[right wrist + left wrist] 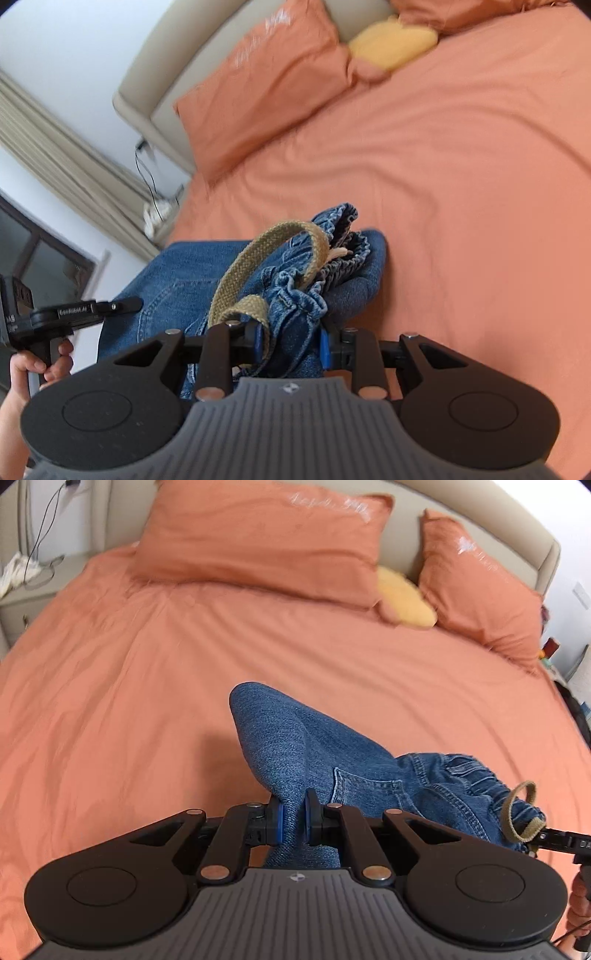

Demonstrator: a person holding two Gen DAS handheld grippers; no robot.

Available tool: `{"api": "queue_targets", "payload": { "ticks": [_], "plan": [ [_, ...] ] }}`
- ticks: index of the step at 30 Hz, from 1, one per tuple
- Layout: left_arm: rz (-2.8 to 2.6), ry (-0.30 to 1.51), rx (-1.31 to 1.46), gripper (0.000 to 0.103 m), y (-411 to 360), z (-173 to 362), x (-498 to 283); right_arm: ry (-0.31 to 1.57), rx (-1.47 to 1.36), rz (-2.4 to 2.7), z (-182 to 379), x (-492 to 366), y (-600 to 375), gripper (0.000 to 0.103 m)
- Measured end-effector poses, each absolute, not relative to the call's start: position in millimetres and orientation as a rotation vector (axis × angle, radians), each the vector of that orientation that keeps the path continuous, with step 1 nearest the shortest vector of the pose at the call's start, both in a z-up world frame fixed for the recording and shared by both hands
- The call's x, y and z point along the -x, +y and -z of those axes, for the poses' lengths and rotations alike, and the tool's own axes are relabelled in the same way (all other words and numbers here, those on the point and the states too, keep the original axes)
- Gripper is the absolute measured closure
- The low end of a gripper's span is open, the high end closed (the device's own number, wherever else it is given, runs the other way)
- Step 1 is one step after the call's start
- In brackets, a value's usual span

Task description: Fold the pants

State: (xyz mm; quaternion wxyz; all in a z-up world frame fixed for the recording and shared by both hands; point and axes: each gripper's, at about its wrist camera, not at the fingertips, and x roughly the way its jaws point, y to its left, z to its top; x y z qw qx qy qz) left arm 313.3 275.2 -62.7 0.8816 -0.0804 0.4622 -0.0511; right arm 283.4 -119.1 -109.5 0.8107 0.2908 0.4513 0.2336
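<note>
- Jaws of the left gripper [294, 821] are pinched on the jeans [314, 746].
- Jaws of the right gripper [291, 347] are clamped on the gathered waistband [295, 295], beside its drawstring [236, 273].

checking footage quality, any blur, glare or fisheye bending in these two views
Left wrist view: pillows and yellow cushion smeared, jeans sharp, bed edges bowed. Right wrist view: pillow blurred with white glare, curtain curved.

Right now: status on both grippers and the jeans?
Left gripper shut on jeans. Right gripper shut on gathered waistband. Jeans held above bed. Nothing in the way.
</note>
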Motion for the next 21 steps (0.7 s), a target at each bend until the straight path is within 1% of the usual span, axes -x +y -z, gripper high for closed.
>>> {"api": "queue_targets", "payload": {
  "ticks": [8, 12, 15, 18, 19, 20, 21],
  "plan": [
    [0.099, 1.010, 0.213, 0.092, 309.1, 134.0, -297.0, 1.091, -0.562, -0.436, 160.3, -258.3, -92.2, 0.079],
    [0.108, 1.021, 0.242, 0.091, 321.6, 161.5, -298.1, 1.107, -0.498, -0.407, 173.7, -258.6, -85.4, 0.079],
    [0.101, 1.032, 0.254, 0.088, 322.5, 178.4, -298.5, 1.111, -0.402, -0.384, 180.8, -262.3, -72.5, 0.079],
    [0.084, 1.030, 0.237, 0.079, 319.8, 181.7, -297.4, 1.119, -0.358, -0.362, 187.9, -263.3, -70.0, 0.077],
    [0.078, 1.030, 0.234, 0.074, 319.8, 178.2, -296.8, 1.122, -0.355, -0.359, 187.7, -265.7, -68.8, 0.076],
    [0.074, 1.025, 0.231, 0.069, 321.0, 174.8, -294.7, 1.123, -0.349, -0.356, 185.4, -269.3, -66.1, 0.074],
    [0.067, 1.017, 0.226, 0.066, 322.4, 169.9, -291.9, 1.122, -0.340, -0.352, 183.8, -270.6, -65.1, 0.070]
  ]
}}
